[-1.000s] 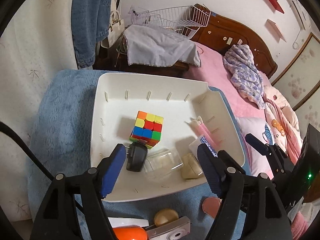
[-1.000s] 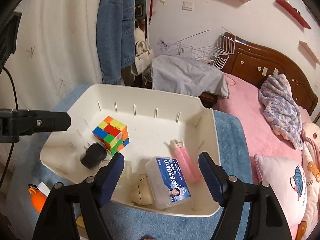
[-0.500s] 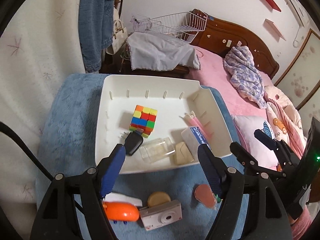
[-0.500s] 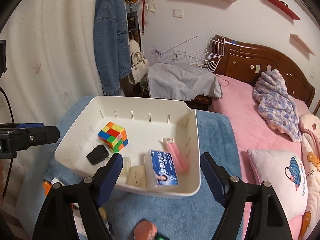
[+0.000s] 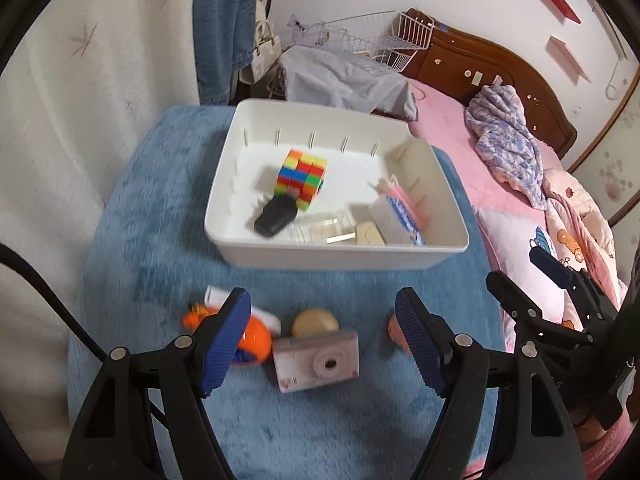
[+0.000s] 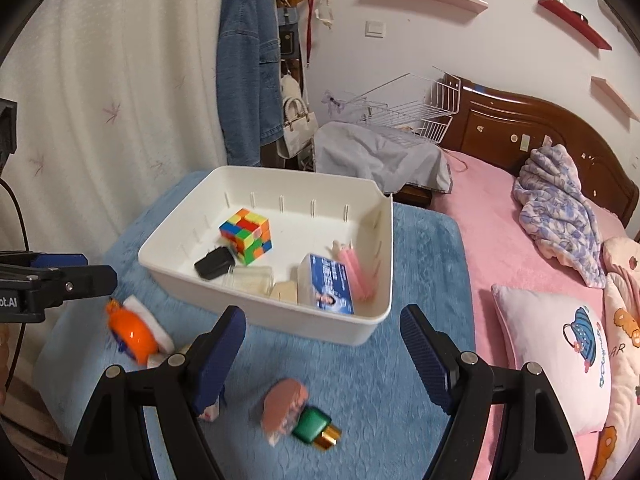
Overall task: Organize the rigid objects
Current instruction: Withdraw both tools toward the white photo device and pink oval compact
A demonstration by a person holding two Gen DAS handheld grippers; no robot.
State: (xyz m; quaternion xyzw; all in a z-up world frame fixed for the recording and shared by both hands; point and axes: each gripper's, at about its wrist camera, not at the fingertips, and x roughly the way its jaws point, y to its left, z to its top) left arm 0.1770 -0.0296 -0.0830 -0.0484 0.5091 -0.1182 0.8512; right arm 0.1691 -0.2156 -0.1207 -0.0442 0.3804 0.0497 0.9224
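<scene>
Fingers [image 5: 416, 344] above blue blanket [image 5: 160, 220], bedroom

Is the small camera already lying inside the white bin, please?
No, the camera lies on the blue blanket, outside the white bin.

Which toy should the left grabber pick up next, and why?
Probably the little camera. It lies on the blue blanket outside the white bin, right between the open fingers of the left gripper, which holds nothing. Lowering onto it and closing looks like the shortest move.
</scene>
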